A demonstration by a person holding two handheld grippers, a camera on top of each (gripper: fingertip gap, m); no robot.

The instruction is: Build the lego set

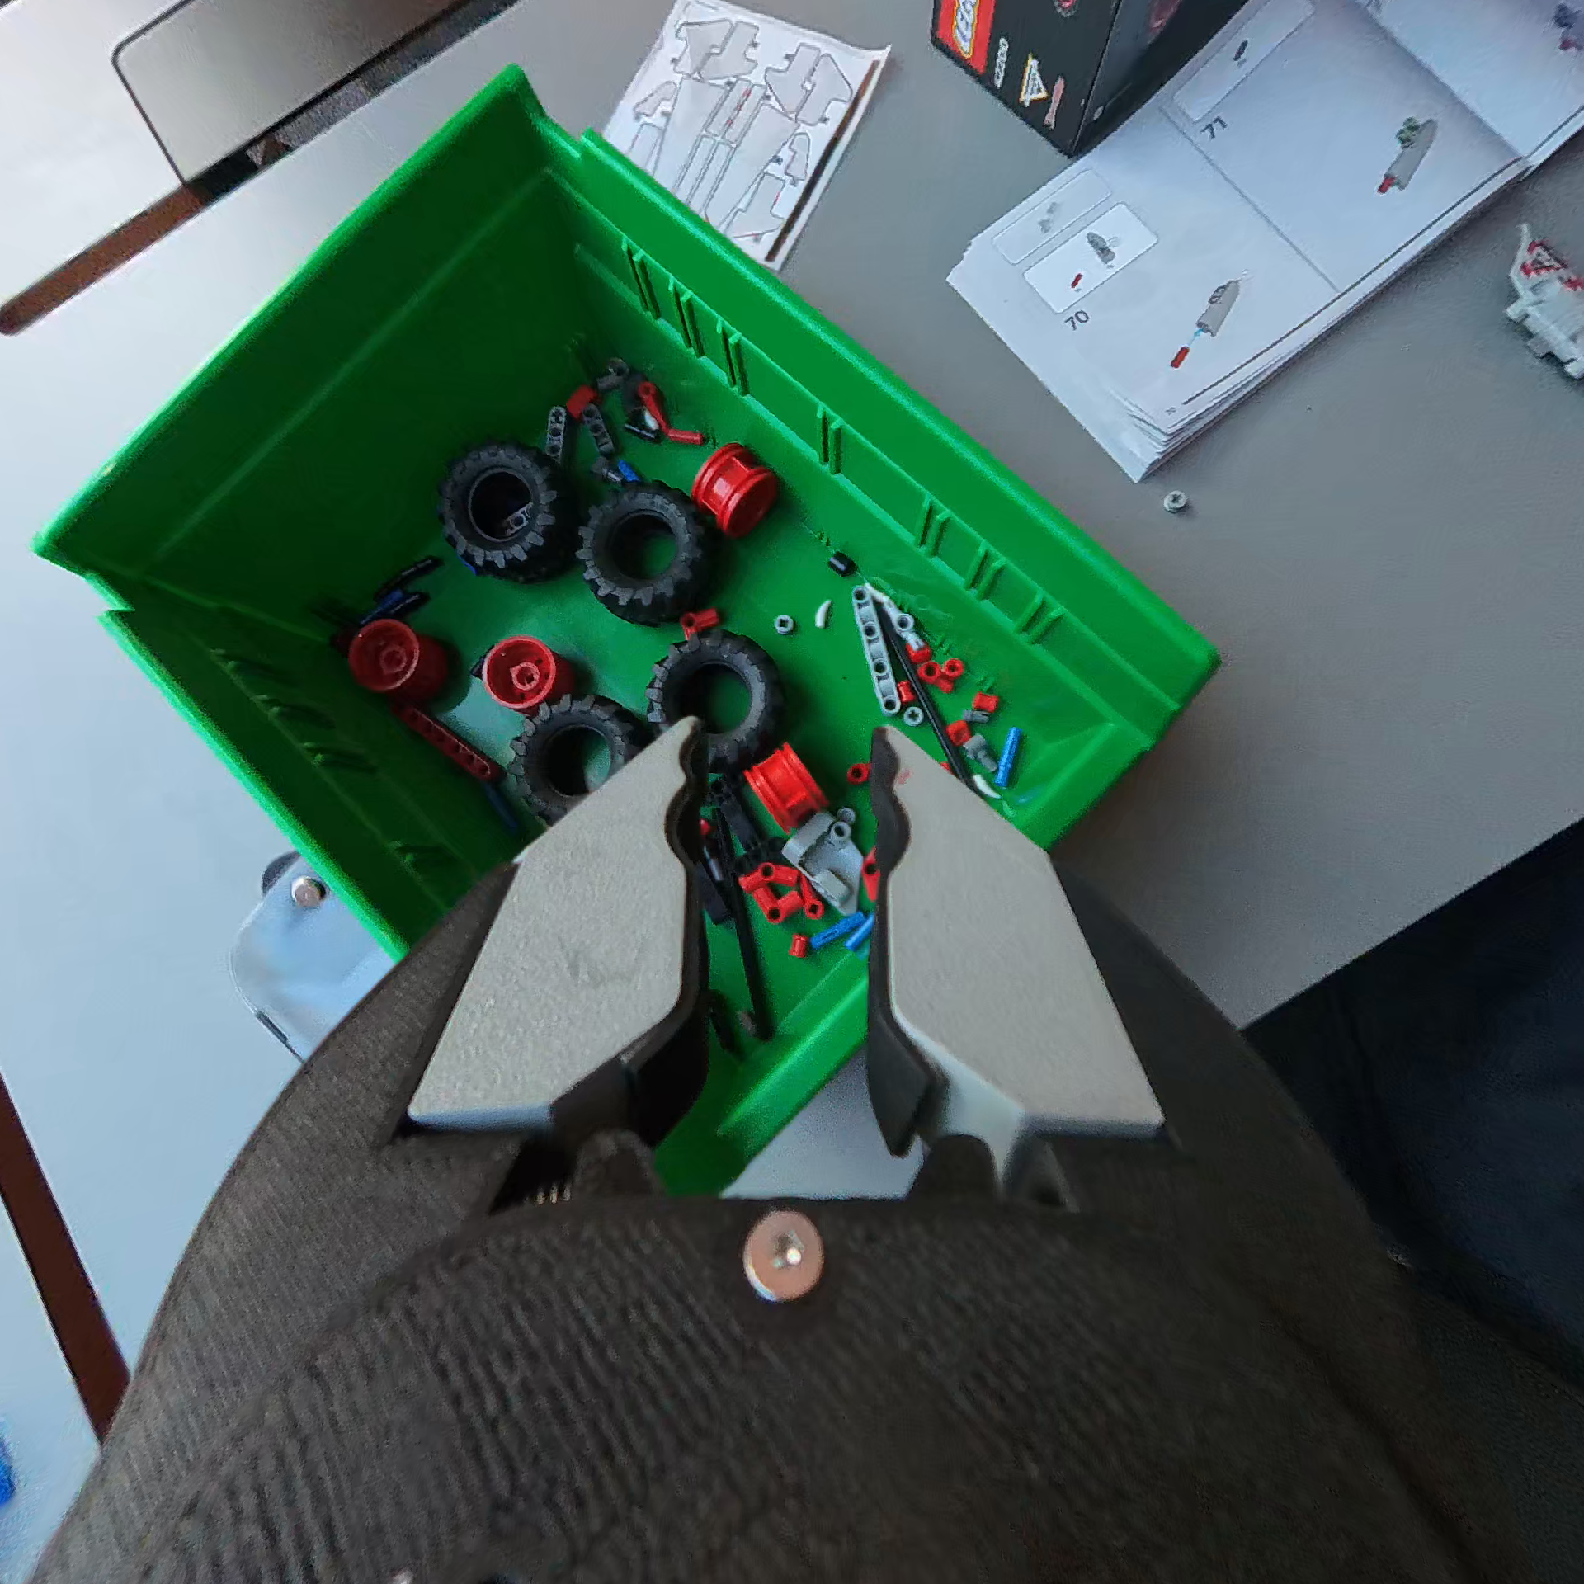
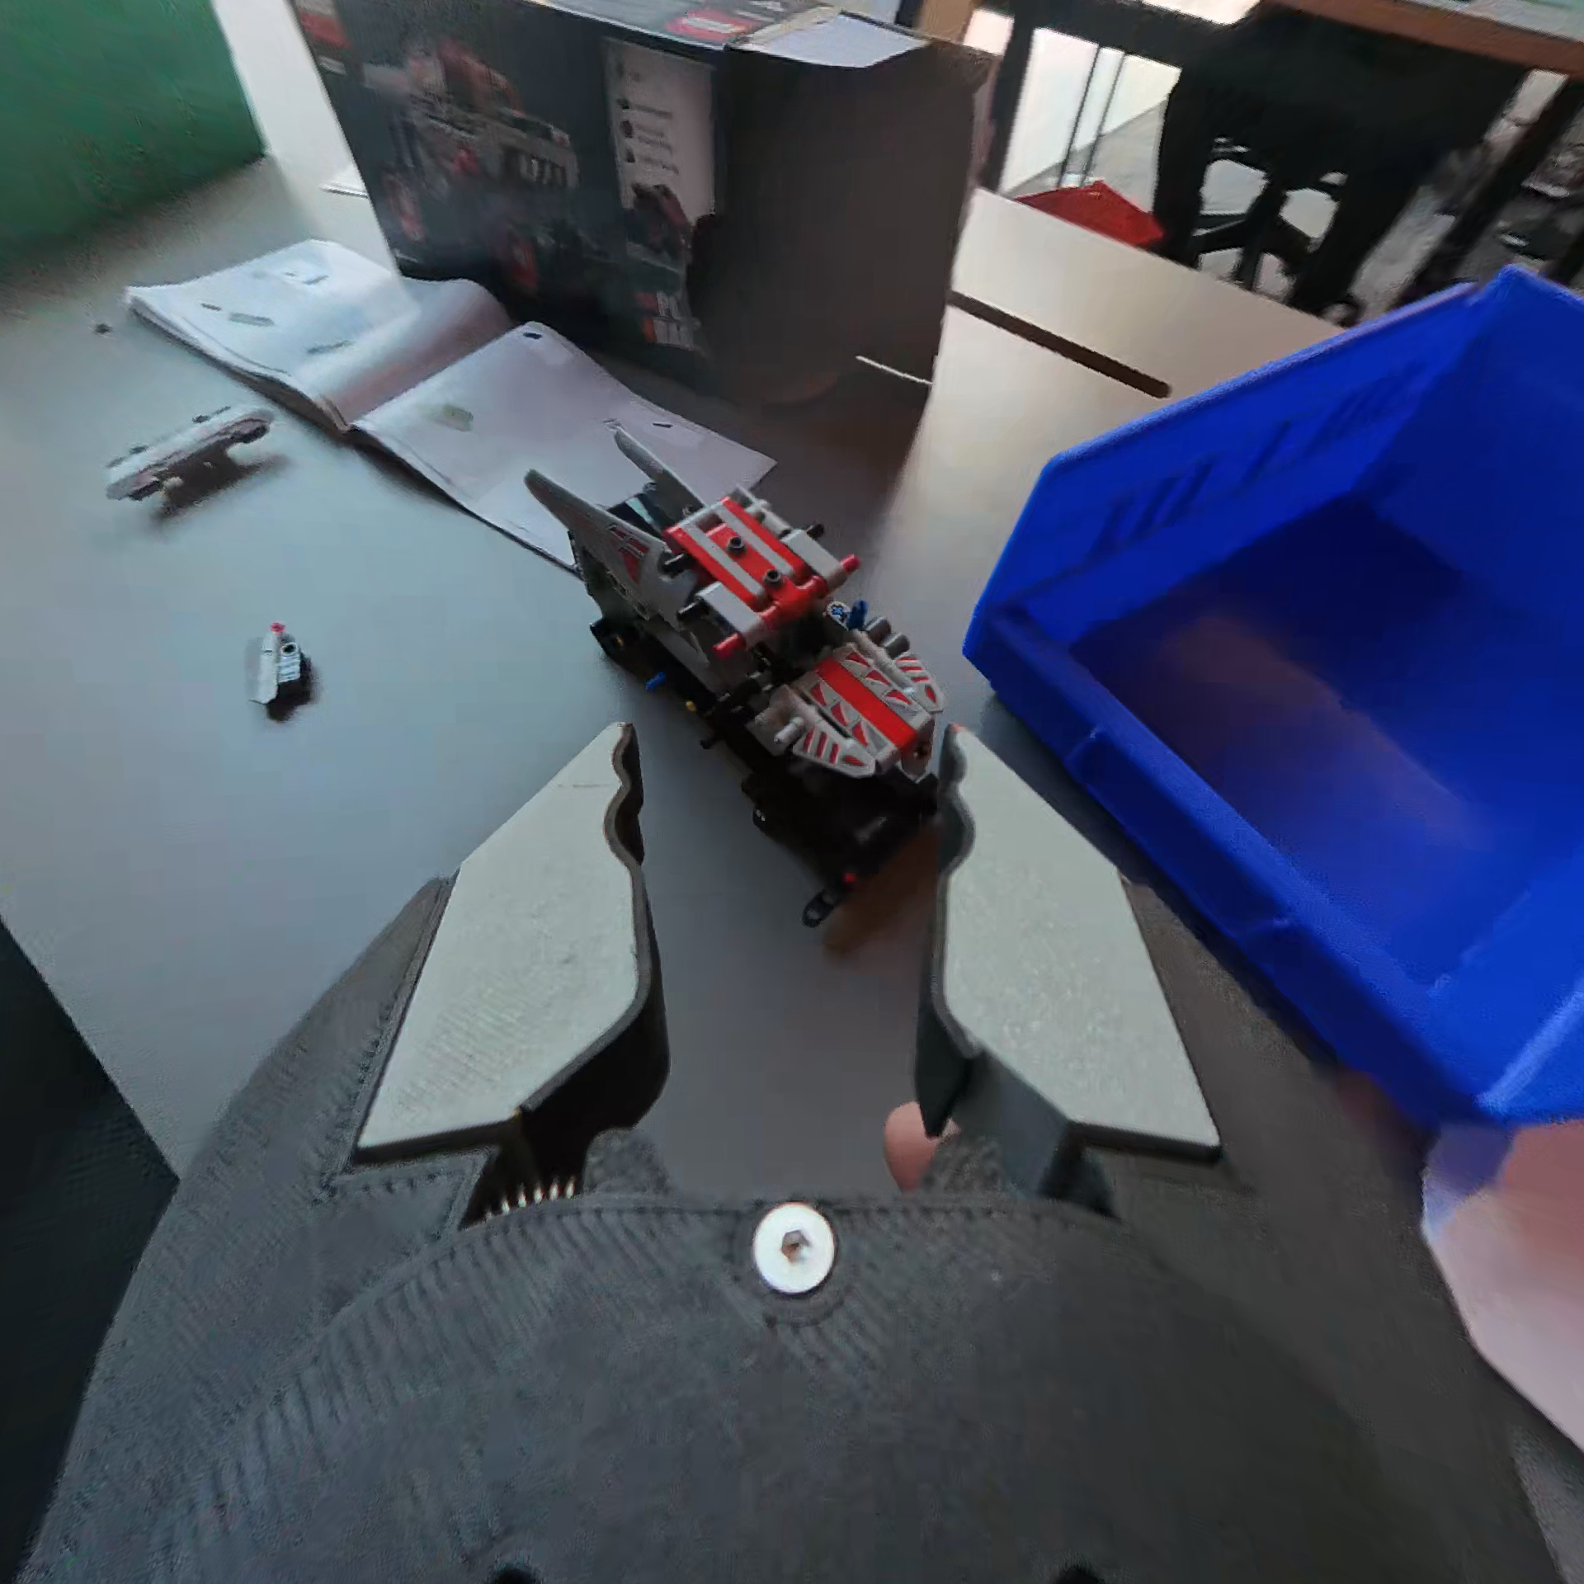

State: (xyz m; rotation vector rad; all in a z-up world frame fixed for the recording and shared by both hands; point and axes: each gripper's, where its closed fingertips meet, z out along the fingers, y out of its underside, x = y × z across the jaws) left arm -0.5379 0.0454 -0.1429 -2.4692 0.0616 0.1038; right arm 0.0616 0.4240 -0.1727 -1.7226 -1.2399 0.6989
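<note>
My left gripper point(image 1: 784, 741) hangs open and empty above a green bin point(image 1: 343, 411). The bin holds several black tyres point(image 1: 643, 549), red wheel hubs point(image 1: 733, 489) and small red, blue and grey pins and beams point(image 1: 883, 651). My right gripper point(image 2: 784, 746) is open and empty just above the table, near the end of the partly built red, grey and black vehicle point(image 2: 771, 651). A small grey sub-assembly point(image 2: 279, 664) and a flat grey piece point(image 2: 184, 450) lie to the left on the table.
An open instruction booklet point(image 1: 1243, 257) point(image 2: 411, 369), a sticker sheet point(image 1: 754, 120) and the dark set box point(image 2: 651, 189) lie behind. A blue bin point(image 2: 1337, 686) stands close on the right of the vehicle. The table edge runs near the green bin's lower right. The grippers' ends are close to 70 cm from one another. From the right gripper's tips to the small grey sub-assembly point(image 2: 279, 664) is close to 20 cm. Both grippers' tips are roughly 35 cm from the flat grey piece point(image 2: 184, 450).
</note>
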